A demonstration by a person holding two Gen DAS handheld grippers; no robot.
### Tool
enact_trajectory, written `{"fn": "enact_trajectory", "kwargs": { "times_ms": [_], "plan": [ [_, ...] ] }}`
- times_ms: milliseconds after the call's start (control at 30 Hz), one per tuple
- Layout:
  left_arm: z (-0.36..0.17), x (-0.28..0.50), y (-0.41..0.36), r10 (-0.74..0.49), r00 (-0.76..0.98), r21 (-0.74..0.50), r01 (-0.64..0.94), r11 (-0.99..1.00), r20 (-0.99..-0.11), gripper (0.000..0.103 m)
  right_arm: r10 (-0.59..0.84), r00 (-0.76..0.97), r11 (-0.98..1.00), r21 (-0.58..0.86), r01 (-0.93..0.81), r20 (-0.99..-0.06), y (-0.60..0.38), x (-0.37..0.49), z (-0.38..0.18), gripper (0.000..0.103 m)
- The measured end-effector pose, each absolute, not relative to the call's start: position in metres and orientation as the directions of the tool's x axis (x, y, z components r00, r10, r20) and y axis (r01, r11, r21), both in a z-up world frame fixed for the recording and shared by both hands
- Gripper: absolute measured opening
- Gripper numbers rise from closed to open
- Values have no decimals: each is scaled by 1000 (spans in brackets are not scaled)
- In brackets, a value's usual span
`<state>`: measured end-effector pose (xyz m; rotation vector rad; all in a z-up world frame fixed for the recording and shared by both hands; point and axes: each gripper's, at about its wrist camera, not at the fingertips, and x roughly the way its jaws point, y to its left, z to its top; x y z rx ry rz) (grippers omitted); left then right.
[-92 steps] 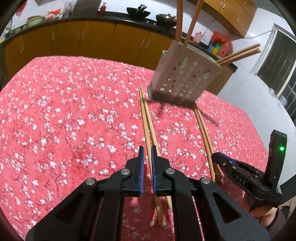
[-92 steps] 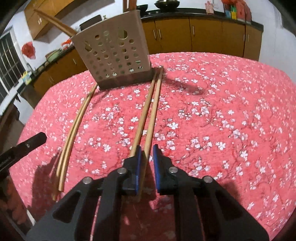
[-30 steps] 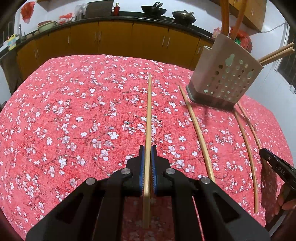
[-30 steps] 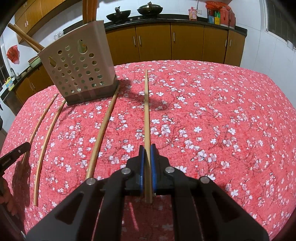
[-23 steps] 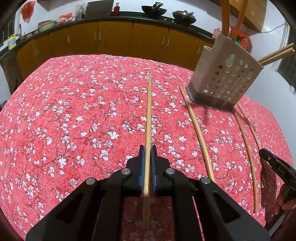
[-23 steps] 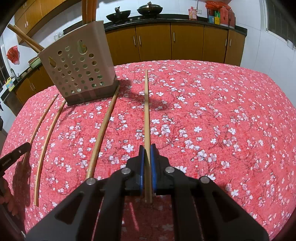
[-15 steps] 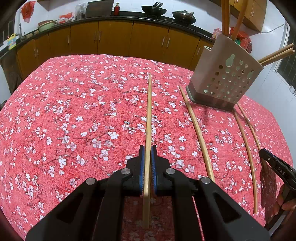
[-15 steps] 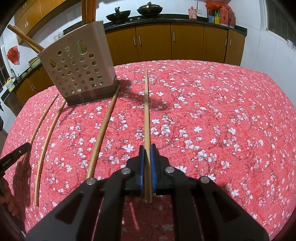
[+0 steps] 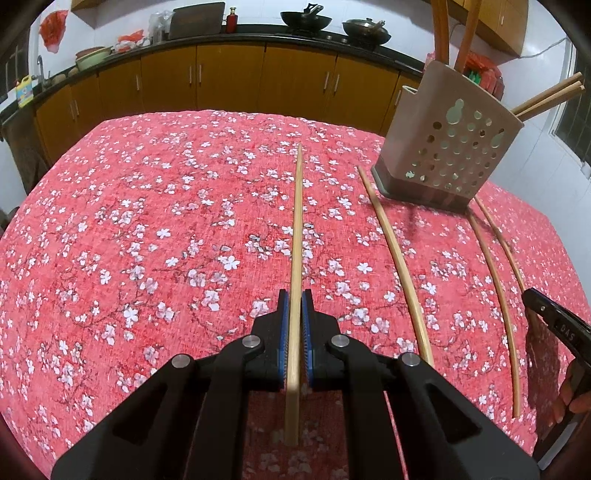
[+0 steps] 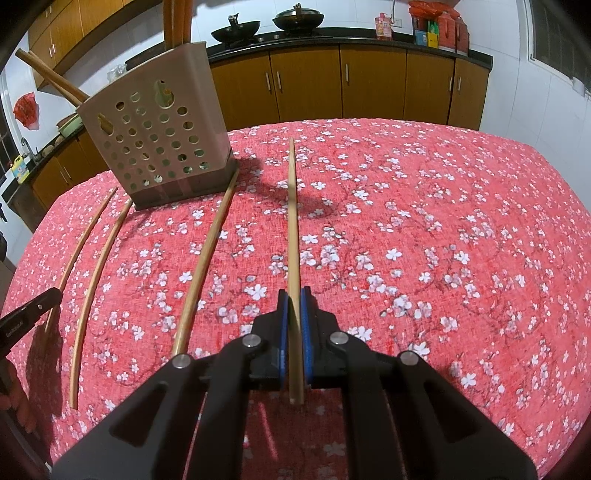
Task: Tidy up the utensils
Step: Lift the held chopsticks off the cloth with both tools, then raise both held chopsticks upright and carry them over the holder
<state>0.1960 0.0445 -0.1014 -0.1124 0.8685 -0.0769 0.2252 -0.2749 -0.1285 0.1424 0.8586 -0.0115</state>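
My left gripper (image 9: 294, 301) is shut on a wooden chopstick (image 9: 297, 221) that points forward above the red floral tablecloth (image 9: 147, 229). My right gripper (image 10: 294, 297) is shut on another chopstick (image 10: 292, 206), also held above the cloth. A beige perforated utensil holder (image 9: 445, 142) stands to the front right in the left wrist view and to the front left in the right wrist view (image 10: 155, 133), with several chopsticks sticking out of it. Three loose chopsticks lie on the cloth by its base: one (image 9: 397, 258) and a pair (image 9: 495, 277).
Brown kitchen cabinets (image 9: 229, 85) and a counter with woks (image 9: 304, 16) run behind the table. The table's edges fall away at the left and right. The other gripper's tip shows at the right edge of the left wrist view (image 9: 554, 325).
Since 3.1 s ago both grippers have closed on a chopstick each and lifted it off the cloth. Over the last second nothing has visibly moved.
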Motion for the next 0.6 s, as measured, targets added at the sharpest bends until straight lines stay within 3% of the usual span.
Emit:
{"fn": "enact_trajectory", "kwargs": {
  "times_ms": [233,600],
  "plan": [
    [-97,196,42,-107,639,-100,47,994,-761,7,46,676,992,112,54,-735,-275,218,-121,8],
    [-25,180,54,-170,761,-162,87,983,-627,7,45,843,986,160,49,-535,-290,183,-36,8]
  ]
}}
